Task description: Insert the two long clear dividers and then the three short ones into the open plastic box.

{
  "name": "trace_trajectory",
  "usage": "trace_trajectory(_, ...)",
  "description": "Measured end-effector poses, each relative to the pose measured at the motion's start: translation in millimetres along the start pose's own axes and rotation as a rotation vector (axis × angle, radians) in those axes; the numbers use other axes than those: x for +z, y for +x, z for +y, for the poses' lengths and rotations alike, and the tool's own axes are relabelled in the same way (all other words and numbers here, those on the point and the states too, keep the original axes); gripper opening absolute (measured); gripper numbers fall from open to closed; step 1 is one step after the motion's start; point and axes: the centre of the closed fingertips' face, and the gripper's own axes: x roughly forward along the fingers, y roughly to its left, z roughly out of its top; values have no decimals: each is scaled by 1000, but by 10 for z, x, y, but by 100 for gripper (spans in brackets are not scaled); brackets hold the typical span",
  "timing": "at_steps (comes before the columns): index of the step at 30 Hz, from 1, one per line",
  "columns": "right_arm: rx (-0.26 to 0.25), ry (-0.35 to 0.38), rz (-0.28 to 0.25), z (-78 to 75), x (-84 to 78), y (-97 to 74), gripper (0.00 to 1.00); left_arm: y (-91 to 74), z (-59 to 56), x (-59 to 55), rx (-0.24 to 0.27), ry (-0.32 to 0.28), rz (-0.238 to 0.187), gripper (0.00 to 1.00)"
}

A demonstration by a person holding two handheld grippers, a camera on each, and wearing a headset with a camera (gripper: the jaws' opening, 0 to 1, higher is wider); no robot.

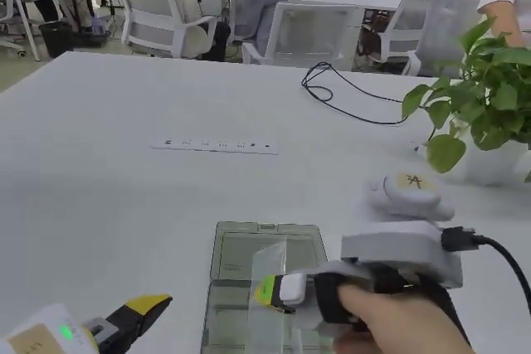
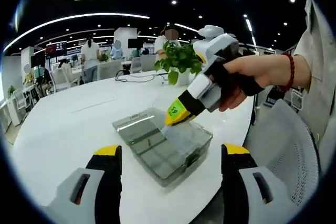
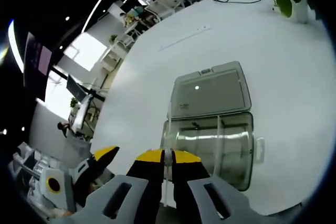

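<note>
Currently the right gripper (image 3: 166, 156) is pinched shut on a clear divider (image 1: 270, 263), its thin edge caught between the yellow tips and the sheet hanging over the open plastic box (image 3: 233, 156). The box sits at the near side of the white table (image 1: 124, 205), lid (image 3: 210, 90) laid flat on the far side. The left gripper (image 2: 170, 153) hovers near-left of the box, jaws wide apart, holding nothing. One upright clear strip (image 3: 218, 145) looks already seated in the tray in the right gripper view, but it is clear on clear, so can't be sure. Can't tell whether the held piece is long or short. Handling, as a guess: the divider is very light and thin, stiff-ish but will flex, and could crack if forced. It is smooth plastic, so slippery in the pads and apt to swivel if held at a corner. Best hold is the top edge around mid-length, so it hangs straight and both ends meet the wall slots together. The box is light too and may skid when pushed on; the free left gripper could steady a wall.
</note>
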Motion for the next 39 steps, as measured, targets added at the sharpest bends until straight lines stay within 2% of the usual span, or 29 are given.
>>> trace_trajectory(3, -19, 2, 20, -20, 3, 34, 6, 19, -5, -14, -20, 10, 7, 85)
trace_trajectory(6, -45, 12, 55, -56, -22, 60, 6, 42, -24, -44, -50, 32, 33, 93)
trace_trajectory(9, -85, 25, 99, -119, -69, 89, 6, 58, -26, -17, -68, 25, 18, 96)
trace_trajectory(11, -104, 31, 120, -158, -93, 112, 6, 75, -27, -27, -74, 34, 27, 99)
trace_trajectory(21, -147, 58, 174, -246, -111, 209, 6, 119, -14, -83, -108, 44, 41, 100)
trace_trajectory(27, -164, 71, 203, -301, -115, 262, 6, 140, 14, -112, -109, 58, 47, 100)
trace_trajectory(33, -174, 78, 228, -326, -134, 328, 6, 147, 60, -149, -92, 39, 56, 100)
trace_trajectory(39, -175, 71, 246, -323, -169, 370, 6, 149, 59, -152, -92, 27, 55, 100)
